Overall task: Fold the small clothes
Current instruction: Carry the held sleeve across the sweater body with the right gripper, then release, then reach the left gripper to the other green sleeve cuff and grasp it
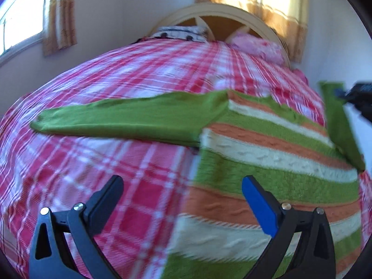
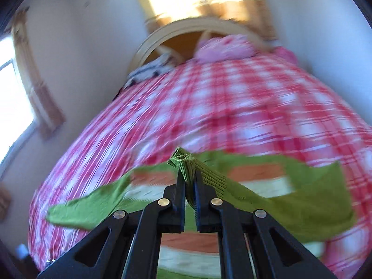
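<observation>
A small knitted sweater (image 1: 267,162) with green, orange and cream stripes lies flat on the bed. Its plain green left sleeve (image 1: 121,121) stretches out to the left. My left gripper (image 1: 182,190) hovers open over the sweater's near left edge, with nothing between its fingers. My right gripper (image 2: 189,179) is shut on the ribbed green cuff (image 2: 183,162) of the right sleeve (image 2: 302,200) and holds it lifted above the sweater's body. In the left wrist view that lifted sleeve (image 1: 337,121) rises at the far right, up to my right gripper (image 1: 348,96).
The bed carries a red and white checked cover (image 1: 104,174). A pink pillow (image 1: 255,46) and a dark-patterned folded cloth (image 1: 179,32) lie by the curved headboard (image 1: 209,11). Walls stand close on both sides, with curtained windows (image 1: 21,23) at the left and behind.
</observation>
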`<move>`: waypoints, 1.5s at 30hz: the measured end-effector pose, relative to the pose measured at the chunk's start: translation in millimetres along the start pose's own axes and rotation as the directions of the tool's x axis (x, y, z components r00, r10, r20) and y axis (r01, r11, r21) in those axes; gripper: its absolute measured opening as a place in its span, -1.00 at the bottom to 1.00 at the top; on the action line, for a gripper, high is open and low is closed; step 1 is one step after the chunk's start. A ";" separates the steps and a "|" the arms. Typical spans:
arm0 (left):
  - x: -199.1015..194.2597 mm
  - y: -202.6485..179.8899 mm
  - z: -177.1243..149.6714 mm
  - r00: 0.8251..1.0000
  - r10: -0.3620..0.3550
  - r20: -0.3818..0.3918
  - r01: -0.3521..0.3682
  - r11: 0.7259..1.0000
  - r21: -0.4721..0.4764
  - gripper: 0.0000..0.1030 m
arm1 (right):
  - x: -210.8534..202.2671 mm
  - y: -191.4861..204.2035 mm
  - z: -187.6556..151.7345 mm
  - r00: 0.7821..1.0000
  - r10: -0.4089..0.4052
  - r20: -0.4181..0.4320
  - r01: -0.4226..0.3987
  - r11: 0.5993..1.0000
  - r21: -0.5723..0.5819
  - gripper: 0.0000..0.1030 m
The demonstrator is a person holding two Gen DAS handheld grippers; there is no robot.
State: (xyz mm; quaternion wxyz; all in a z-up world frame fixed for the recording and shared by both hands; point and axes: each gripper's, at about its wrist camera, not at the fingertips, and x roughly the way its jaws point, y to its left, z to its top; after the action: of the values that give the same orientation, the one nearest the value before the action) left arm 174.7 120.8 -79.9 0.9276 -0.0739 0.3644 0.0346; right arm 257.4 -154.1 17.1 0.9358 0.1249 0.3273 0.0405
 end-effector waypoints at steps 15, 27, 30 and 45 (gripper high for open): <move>-5.7 53.0 1.3 0.998 0.060 0.033 -0.058 0.997 -0.053 1.00 | 93.5 91.8 -69.5 0.989 0.045 -0.143 -0.060 0.993 -0.102 -0.90; -2.0 45.0 -2.4 0.998 0.059 0.018 -0.058 0.998 -0.019 1.00 | 123.6 112.6 -88.6 0.925 0.258 -0.278 -0.285 0.956 -0.062 0.07; -4.5 39.3 -4.0 0.997 0.069 0.025 -0.070 0.997 0.016 1.00 | 99.5 101.4 -77.6 0.875 0.406 -0.263 -0.416 0.909 0.022 0.10; 1.3 -30.7 2.7 0.999 0.024 0.035 -0.029 0.992 0.126 1.00 | -9.1 -166.7 -69.2 0.971 -0.147 -0.188 0.169 0.980 0.107 -0.36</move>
State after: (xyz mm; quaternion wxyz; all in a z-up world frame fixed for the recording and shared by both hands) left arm 181.0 91.0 -75.4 0.9359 -0.0095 0.3513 0.0250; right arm 206.2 -302.1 -73.0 0.8934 0.1511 0.4210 -0.0434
